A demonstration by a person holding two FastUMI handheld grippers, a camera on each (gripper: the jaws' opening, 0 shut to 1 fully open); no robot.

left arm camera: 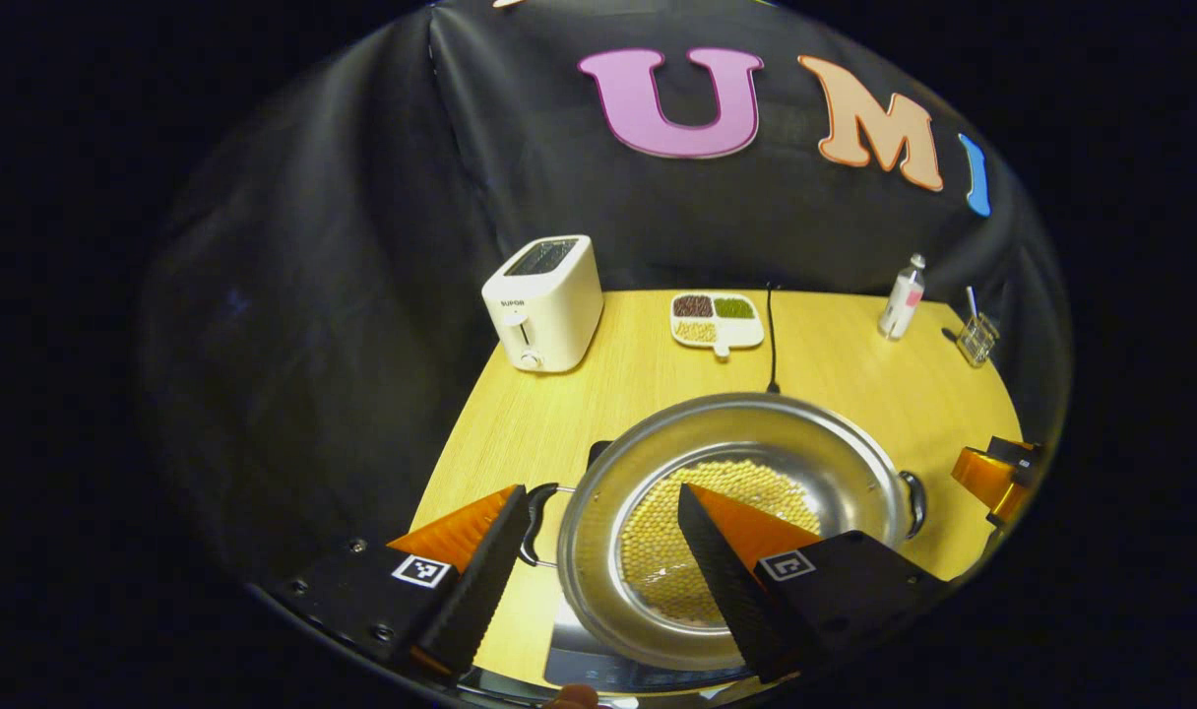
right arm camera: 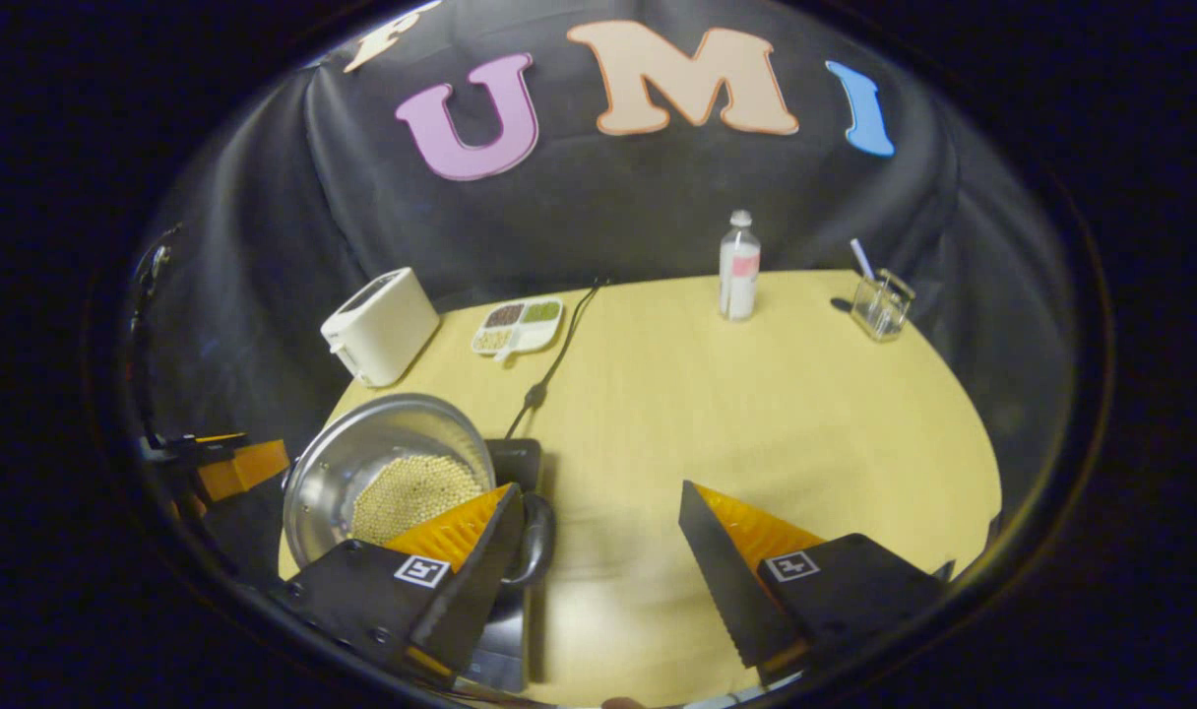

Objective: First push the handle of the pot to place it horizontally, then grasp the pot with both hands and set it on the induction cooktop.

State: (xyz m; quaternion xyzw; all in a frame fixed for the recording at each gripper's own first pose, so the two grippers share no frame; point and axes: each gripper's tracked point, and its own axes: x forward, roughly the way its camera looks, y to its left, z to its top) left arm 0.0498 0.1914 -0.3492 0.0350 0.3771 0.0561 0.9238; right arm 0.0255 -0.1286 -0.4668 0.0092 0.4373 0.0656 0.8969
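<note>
On the induction cooktop (left arm camera: pixel 598 662) sits my bean-filled pot (left arm camera: pixel 736 522); left claw (left arm camera: pixel 598 537) gapes wide around its handle (left arm camera: pixel 536 522), right claw (right arm camera: pixel 598 537) wide open, both gripping nothing.

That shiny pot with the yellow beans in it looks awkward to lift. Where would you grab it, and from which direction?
By its two small loop handles, one gripper each. The pot is wide, round and smooth, so its wall offers little to pinch. One handle sticks out sideways beside the left gripper; the other handle sits by the right gripper. Come in level from opposite sides, probably pinching each loop.
</note>
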